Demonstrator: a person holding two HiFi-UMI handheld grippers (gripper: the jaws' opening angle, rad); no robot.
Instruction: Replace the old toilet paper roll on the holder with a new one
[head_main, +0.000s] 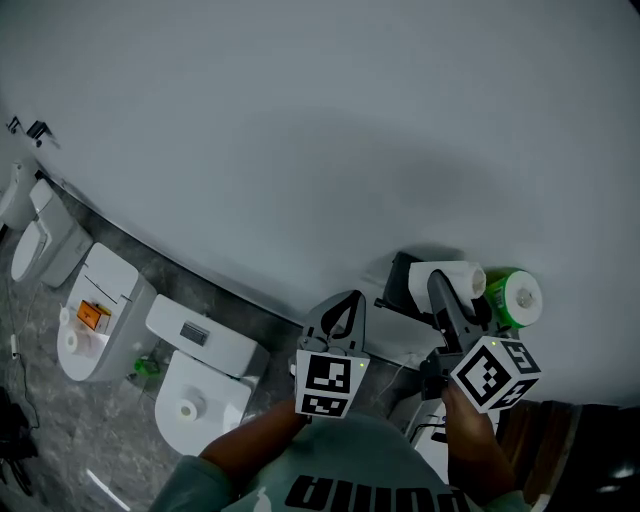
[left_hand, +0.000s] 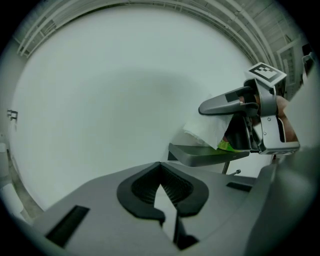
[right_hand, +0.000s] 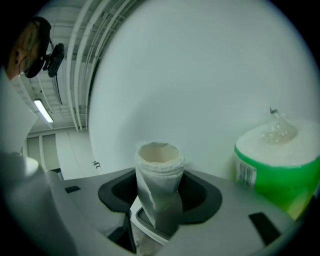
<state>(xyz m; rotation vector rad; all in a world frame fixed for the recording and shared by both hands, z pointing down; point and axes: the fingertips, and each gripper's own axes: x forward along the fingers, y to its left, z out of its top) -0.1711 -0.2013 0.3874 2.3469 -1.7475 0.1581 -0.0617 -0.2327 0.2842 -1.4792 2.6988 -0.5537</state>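
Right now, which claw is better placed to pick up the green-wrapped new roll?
Left, probably. The left claw is shut and empty; the right claw is clamped on the old roll. The green-wrapped new roll sits nearer the right claw, so the left would have to reach across.

The nearly spent white toilet paper roll (right_hand: 157, 175), thin paper on its cardboard core, stands upright, clamped in the right hand-held gripper (right_hand: 160, 202). The green-wrapped new roll (right_hand: 277, 165) sits at its 3 o'clock.
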